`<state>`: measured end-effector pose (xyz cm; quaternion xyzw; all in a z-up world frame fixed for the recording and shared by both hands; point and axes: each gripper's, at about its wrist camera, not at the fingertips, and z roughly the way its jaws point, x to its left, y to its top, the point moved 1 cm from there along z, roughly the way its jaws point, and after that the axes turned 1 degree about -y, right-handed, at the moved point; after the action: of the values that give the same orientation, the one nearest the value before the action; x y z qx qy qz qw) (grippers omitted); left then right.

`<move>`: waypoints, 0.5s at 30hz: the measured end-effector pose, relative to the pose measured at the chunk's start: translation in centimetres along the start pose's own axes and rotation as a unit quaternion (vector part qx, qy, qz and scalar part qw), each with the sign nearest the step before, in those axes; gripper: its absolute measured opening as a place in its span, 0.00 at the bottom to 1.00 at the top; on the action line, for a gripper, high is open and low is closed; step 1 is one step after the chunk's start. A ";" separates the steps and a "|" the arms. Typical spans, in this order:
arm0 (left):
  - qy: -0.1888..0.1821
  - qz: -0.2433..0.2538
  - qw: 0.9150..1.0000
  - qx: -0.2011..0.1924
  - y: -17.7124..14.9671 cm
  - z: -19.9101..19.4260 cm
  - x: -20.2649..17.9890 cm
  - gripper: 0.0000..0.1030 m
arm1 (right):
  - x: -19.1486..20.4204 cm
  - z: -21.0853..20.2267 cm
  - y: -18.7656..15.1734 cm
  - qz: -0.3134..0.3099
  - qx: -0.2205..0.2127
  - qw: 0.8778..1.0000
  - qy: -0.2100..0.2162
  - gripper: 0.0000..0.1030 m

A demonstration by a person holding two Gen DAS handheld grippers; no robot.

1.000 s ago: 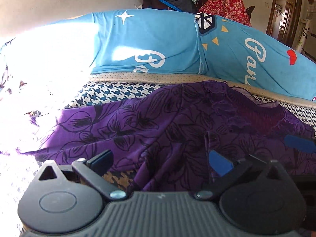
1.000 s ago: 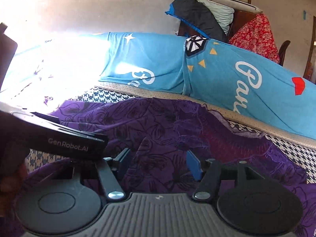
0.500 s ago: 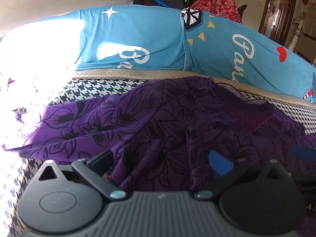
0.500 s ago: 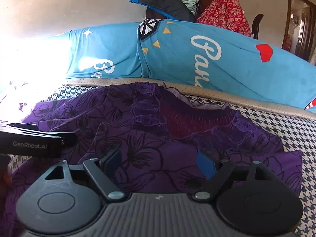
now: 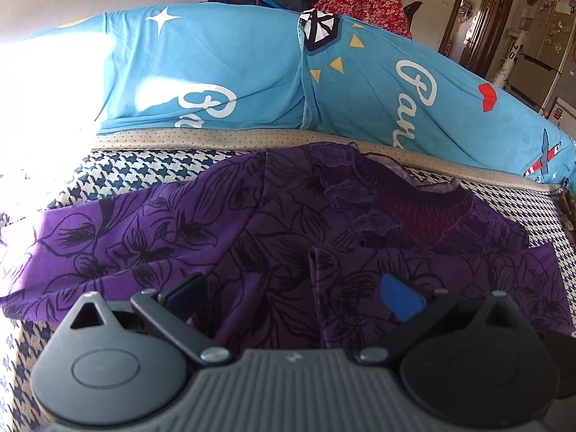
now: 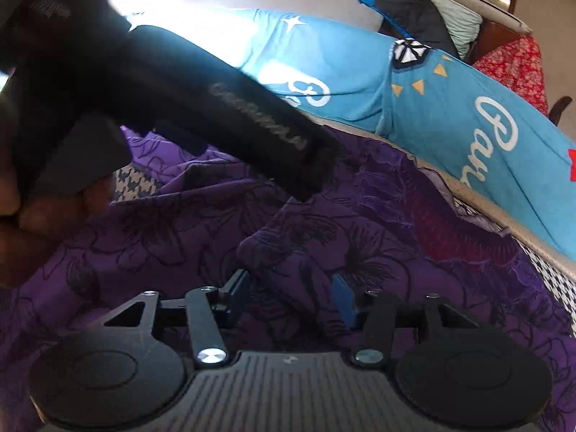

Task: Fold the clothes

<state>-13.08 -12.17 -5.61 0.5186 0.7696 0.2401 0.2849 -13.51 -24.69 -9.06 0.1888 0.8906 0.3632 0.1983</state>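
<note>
Right hand-held gripper (image 6: 289,297) tilts down, jaws closing around purple garment (image 6: 360,223) fold.

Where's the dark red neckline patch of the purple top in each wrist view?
Left wrist: the neckline patch is right of centre, mid-height, beyond the left tool.
Right wrist: the patch is right of centre, mid-height, up and right of the right tool, whose jaws are closing over purple cloth.
Shared landmark: black-and-white emblem on the blue cover.
</note>
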 end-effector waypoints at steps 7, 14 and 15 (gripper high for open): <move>0.005 -0.019 1.000 0.006 0.2 0.2 1.3 1.00 | 1.6 2.7 0.0 -0.035 0.018 0.998 -0.042 0.46; 0.018 -0.033 0.999 -0.029 0.8 -1.4 2.3 1.00 | 1.8 2.5 1.0 -0.016 -0.018 0.998 -0.061 0.05; 0.023 -0.034 0.998 -0.037 0.9 -1.7 2.4 1.00 | 1.7 1.9 1.4 -0.005 -0.036 0.998 -0.058 0.05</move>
<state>-14.38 -9.72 -4.25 0.4756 0.7839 0.2702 0.2937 -13.73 -21.84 -9.71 0.1973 0.8649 0.3826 0.2581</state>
